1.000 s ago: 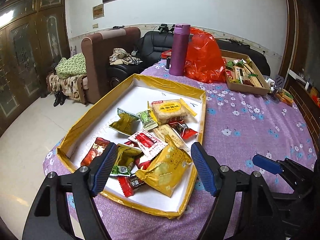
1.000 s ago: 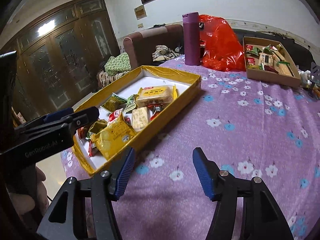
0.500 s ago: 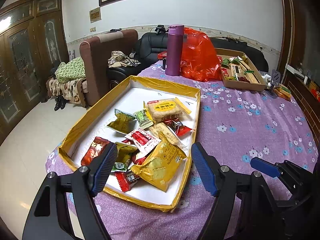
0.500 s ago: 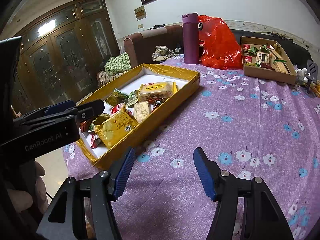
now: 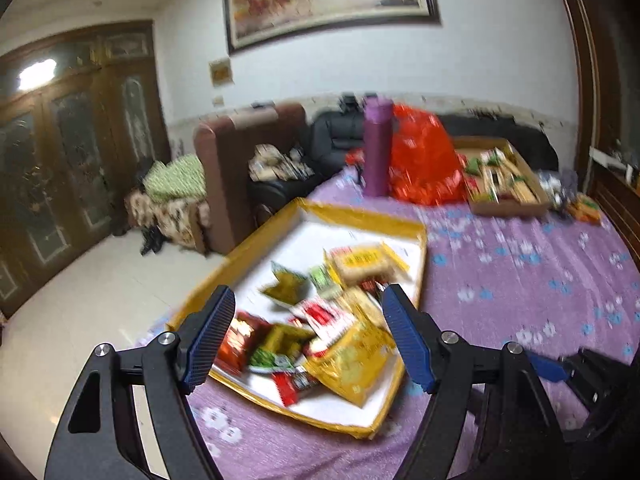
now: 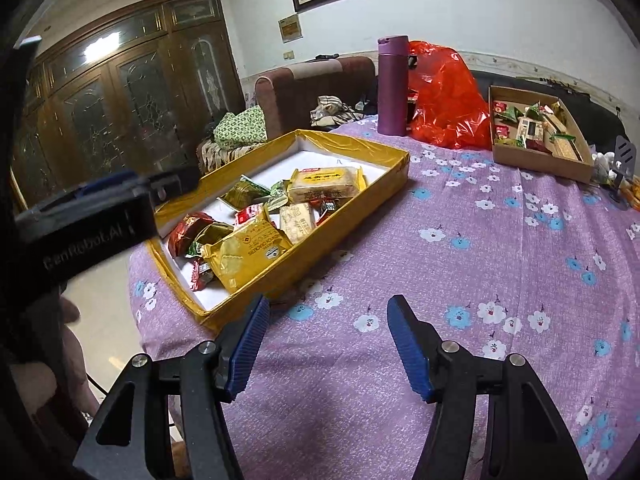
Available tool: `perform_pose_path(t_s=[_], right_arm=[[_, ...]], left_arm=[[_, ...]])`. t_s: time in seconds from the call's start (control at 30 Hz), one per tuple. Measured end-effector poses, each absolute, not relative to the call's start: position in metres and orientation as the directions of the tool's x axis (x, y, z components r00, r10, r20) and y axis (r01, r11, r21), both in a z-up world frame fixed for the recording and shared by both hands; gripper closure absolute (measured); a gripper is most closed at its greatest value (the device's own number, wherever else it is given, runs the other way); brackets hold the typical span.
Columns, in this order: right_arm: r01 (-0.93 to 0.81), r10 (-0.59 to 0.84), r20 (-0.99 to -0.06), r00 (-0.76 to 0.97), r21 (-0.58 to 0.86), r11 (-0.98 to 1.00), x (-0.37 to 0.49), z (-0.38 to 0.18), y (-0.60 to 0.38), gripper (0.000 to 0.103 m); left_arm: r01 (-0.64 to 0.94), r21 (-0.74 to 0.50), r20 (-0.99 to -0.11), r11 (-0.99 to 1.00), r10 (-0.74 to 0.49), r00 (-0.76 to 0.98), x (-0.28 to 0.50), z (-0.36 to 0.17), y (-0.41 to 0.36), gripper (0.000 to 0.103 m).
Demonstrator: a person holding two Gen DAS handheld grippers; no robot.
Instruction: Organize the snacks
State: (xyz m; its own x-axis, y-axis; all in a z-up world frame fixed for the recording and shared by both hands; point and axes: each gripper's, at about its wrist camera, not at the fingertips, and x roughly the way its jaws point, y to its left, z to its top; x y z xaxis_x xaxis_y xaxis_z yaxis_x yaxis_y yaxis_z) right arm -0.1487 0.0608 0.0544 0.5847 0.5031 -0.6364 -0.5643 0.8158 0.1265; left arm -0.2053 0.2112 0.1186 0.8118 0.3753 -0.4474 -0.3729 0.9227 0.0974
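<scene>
Round table under purple flowered cloth (image 6: 460, 264). On it, toward the left edge: shallow yellow-rimmed tray (image 6: 352, 150) (image 5: 360, 216) with white floor, holding loose snack packets piled at its near end. Behind, upright purple flask (image 6: 393, 86) just beside a red plastic bag (image 6: 448, 96); to the right, brown cardboard box (image 6: 540, 160) with more packets lined up inside. Largest packet: gold cracker bag (image 6: 244, 250), print partly legible, "CRACKERS" readable, rest too small. Next: pale yellow biscuit pack (image 6: 324, 182) with Chinese characters, not decipherable here. Small red, green and dark wrappers around these, text unreadable. Left gripper (image 5: 308, 340) spread wide, nothing between pads, hovering above near end of tray; side of its body in right view lettered "GenRobot.AI". Right gripper (image 6: 328, 348) likewise spread, empty, over bare cloth right of tray. Versus 0.5 s ago: left view now motion-blurred and pitched higher, more wall and framed painting visible; tray contents unchanged in arrangement; right view pulled slightly back.
</scene>
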Motion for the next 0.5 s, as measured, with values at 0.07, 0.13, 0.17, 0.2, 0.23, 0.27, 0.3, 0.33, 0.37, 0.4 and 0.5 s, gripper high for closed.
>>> perform_pose_path(t_s=[0.07, 0.13, 0.17, 0.2, 0.23, 0.27, 0.3, 0.33, 0.37, 0.4, 0.5], right_arm=[[-0.568, 0.506, -0.628, 0.591, 0.121, 0.814, -0.151, 0.055, 0.061, 0.040], [-0.573, 0.511, -0.620, 0.595, 0.118, 0.811, -0.152, 0.056, 0.061, 0.040], [-0.575, 0.514, -0.616, 0.597, 0.118, 0.810, -0.153, 0.057, 0.061, 0.040], [-0.577, 0.516, -0.612, 0.599, 0.118, 0.808, -0.154, 0.058, 0.061, 0.040], [-0.579, 0.518, -0.609, 0.600, 0.116, 0.807, -0.155, 0.058, 0.062, 0.040], [-0.581, 0.519, -0.608, 0.601, 0.114, 0.806, -0.155, 0.058, 0.062, 0.040], [-0.583, 0.520, -0.607, 0.601, 0.112, 0.805, -0.156, 0.058, 0.063, 0.040], [-0.585, 0.519, -0.607, 0.602, 0.107, 0.804, -0.157, 0.058, 0.063, 0.040], [-0.586, 0.517, -0.607, 0.603, 0.102, 0.804, -0.157, 0.058, 0.064, 0.040], [-0.588, 0.516, -0.607, 0.604, 0.098, 0.803, -0.158, 0.057, 0.064, 0.040], [-0.589, 0.513, -0.610, 0.604, 0.092, 0.803, -0.158, 0.056, 0.065, 0.040]], left_arm=[[-0.391, 0.087, -0.396, 0.916, 0.392, 0.830, -0.215, 0.128, 0.211, 0.014], [-0.372, 0.059, -0.379, 0.926, 0.366, 0.850, -0.222, 0.131, 0.212, 0.009], [-0.357, 0.037, -0.387, 0.933, 0.343, 0.856, -0.224, 0.129, 0.214, 0.008], [-0.336, 0.013, -0.402, 0.942, 0.313, 0.861, -0.224, 0.126, 0.216, 0.008], [-0.321, -0.002, -0.409, 0.947, 0.292, 0.864, -0.224, 0.123, 0.216, 0.007], [-0.312, -0.012, -0.413, 0.950, 0.279, 0.867, -0.222, 0.120, 0.217, 0.007], [-0.312, -0.016, -0.425, 0.950, 0.276, 0.862, -0.220, 0.117, 0.217, 0.004], [-0.312, -0.018, -0.431, 0.950, 0.274, 0.860, -0.219, 0.116, 0.216, 0.000], [-0.303, -0.024, -0.436, 0.953, 0.263, 0.861, -0.218, 0.115, 0.216, 0.000], [-0.299, -0.022, -0.431, 0.954, 0.260, 0.864, -0.218, 0.115, 0.215, 0.000], [-0.303, 0.026, -0.433, 0.953, 0.284, 0.855, -0.216, 0.114, 0.207, 0.000]])
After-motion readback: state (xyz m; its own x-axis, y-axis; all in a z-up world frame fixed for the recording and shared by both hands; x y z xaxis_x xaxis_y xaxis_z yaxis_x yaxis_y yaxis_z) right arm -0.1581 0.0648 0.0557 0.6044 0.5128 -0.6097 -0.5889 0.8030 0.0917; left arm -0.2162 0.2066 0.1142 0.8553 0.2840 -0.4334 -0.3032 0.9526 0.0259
